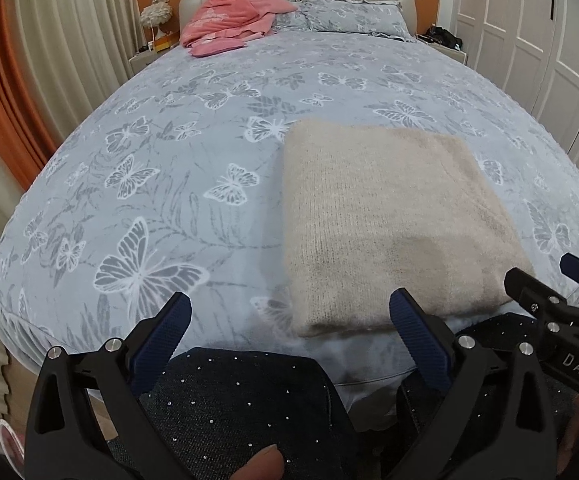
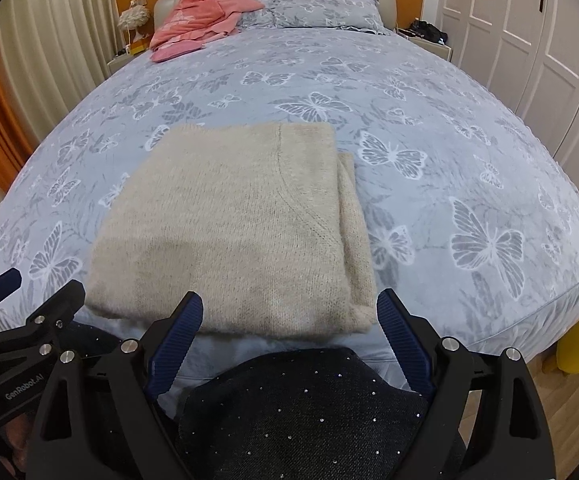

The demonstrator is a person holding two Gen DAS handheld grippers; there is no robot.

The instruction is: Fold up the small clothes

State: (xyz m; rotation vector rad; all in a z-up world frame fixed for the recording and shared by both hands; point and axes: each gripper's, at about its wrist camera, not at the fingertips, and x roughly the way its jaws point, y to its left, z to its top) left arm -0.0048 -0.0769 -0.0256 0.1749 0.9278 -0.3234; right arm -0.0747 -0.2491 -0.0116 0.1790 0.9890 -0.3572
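Looking along the left gripper (image 1: 289, 320), the jaws stand wide apart with nothing between them, held back over the person's dark speckled trousers (image 1: 245, 400) at the near edge of the bed (image 1: 161, 208). The beige knit garment (image 1: 389, 224) lies on the butterfly cover as a tidy rectangle, just ahead and to the right of that gripper. A pink garment (image 1: 229, 20) sits crumpled by the headboard, well apart.

From the right wrist view, the right gripper (image 2: 289, 316) is likewise spread and empty, near the beige piece's front edge but apart from it. One folded layer peeks out along its right side. This fold looks essentially finished; the pink item, if it counts, appears untouched.
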